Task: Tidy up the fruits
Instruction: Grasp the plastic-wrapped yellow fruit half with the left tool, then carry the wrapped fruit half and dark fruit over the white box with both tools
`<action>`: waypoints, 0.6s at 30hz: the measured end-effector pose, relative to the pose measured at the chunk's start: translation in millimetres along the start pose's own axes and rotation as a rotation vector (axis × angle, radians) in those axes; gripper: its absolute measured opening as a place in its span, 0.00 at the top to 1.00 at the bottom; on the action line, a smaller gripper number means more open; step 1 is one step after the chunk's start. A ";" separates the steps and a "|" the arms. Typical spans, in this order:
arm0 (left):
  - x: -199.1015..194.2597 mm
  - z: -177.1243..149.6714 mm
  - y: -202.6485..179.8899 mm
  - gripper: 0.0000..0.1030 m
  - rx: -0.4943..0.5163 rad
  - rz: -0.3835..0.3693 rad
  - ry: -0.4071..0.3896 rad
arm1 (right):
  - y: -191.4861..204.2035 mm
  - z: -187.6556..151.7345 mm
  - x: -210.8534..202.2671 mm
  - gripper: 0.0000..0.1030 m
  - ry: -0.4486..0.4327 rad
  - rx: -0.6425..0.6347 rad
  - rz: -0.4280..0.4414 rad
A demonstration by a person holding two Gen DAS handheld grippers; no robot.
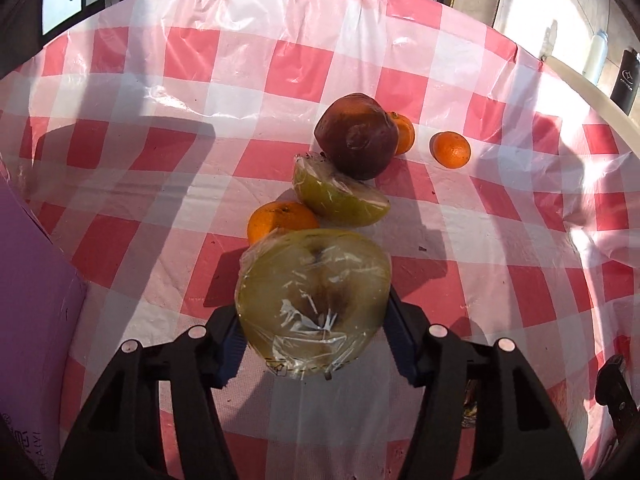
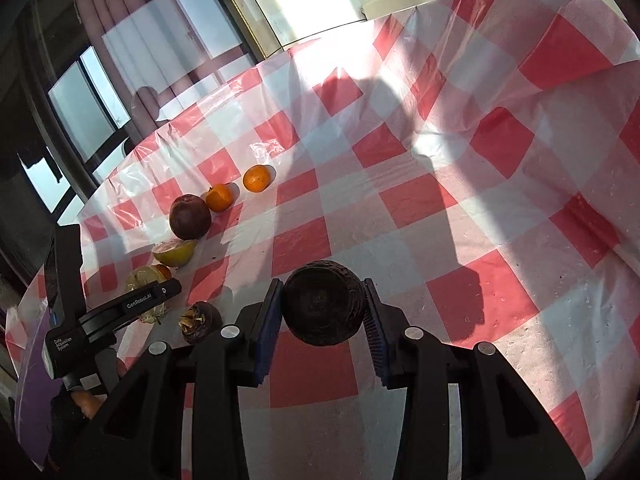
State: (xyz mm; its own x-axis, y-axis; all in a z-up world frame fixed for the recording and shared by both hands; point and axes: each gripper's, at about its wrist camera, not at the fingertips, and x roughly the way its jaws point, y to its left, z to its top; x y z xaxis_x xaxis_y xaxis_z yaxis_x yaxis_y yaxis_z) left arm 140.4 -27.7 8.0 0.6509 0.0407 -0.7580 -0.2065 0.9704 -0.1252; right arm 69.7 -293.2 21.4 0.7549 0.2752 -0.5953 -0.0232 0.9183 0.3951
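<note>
My left gripper (image 1: 314, 312) is shut on a plastic-wrapped green apple half (image 1: 314, 300), cut face toward the camera, just above the red-and-white checked tablecloth (image 1: 160, 184). Beyond it lie a row: a tangerine (image 1: 280, 218), another wrapped apple half (image 1: 340, 196), a dark red apple (image 1: 356, 136), and two more tangerines (image 1: 405, 132) (image 1: 450, 149). My right gripper (image 2: 324, 308) is shut on a dark wrinkled round fruit (image 2: 324, 308) over the cloth. The right wrist view also shows the left gripper (image 2: 132, 304) and the fruit row (image 2: 190, 216).
A purple box (image 1: 36, 320) stands at the left table edge. A dark shrivelled fruit (image 2: 200, 322) lies by the left gripper. A cream curved rim (image 1: 592, 88) borders the table's right side, with bottles (image 1: 626, 80) beyond. Windows lie behind the table.
</note>
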 end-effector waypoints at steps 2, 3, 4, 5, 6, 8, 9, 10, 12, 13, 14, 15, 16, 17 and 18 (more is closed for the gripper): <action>-13.9 -10.1 7.7 0.42 -0.025 -0.057 -0.030 | 0.0 0.3 1.4 0.62 0.005 -0.001 -0.001; -24.0 -17.6 10.5 0.42 -0.029 -0.075 -0.050 | -0.2 0.3 1.7 0.62 0.006 0.000 0.000; -34.2 -25.6 12.1 0.42 -0.030 -0.095 -0.067 | -0.5 0.6 1.9 0.62 0.006 0.000 0.001; -43.8 -34.3 14.2 0.42 -0.031 -0.125 -0.077 | -0.3 0.5 2.0 0.62 0.007 -0.001 0.001; -53.3 -43.8 17.1 0.42 -0.037 -0.162 -0.081 | 0.1 0.4 2.3 0.62 0.008 -0.001 0.002; -68.0 -60.5 24.7 0.42 -0.062 -0.243 -0.082 | -0.4 0.7 3.1 0.62 0.010 -0.002 0.004; -73.3 -68.0 29.1 0.42 -0.077 -0.288 -0.079 | -0.5 0.8 2.9 0.62 0.009 -0.002 0.004; -77.9 -73.6 33.1 0.42 -0.088 -0.323 -0.081 | -0.3 0.7 3.3 0.62 0.009 -0.002 0.004; -87.6 -82.0 39.3 0.42 -0.092 -0.359 -0.091 | -1.0 1.1 2.7 0.62 0.007 -0.001 0.005; -90.1 -85.4 40.9 0.42 -0.084 -0.365 -0.088 | -1.9 1.3 2.6 0.62 0.004 0.001 0.007; -91.6 -88.1 40.8 0.42 -0.074 -0.374 -0.080 | -1.9 1.3 2.9 0.62 0.004 0.002 0.007; -92.8 -90.6 40.0 0.42 -0.063 -0.389 -0.073 | -2.4 1.5 2.5 0.62 0.004 0.000 0.008; -94.9 -93.3 39.2 0.42 -0.051 -0.404 -0.070 | -2.4 1.4 2.3 0.62 0.003 0.001 0.008; -96.5 -94.8 37.4 0.42 -0.038 -0.413 -0.071 | -2.1 1.2 2.1 0.62 0.003 0.003 0.006; -97.6 -95.5 35.4 0.42 -0.026 -0.413 -0.076 | -3.1 1.4 2.3 0.62 0.003 0.005 0.007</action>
State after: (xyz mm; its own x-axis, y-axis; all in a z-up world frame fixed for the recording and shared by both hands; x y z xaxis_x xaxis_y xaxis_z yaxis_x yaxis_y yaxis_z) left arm -0.2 -20.0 16.4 0.7348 -0.3321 -0.5914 0.0651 0.9025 -0.4258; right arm 72.4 -295.8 19.8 0.7529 0.2821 -0.5947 -0.0246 0.9149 0.4029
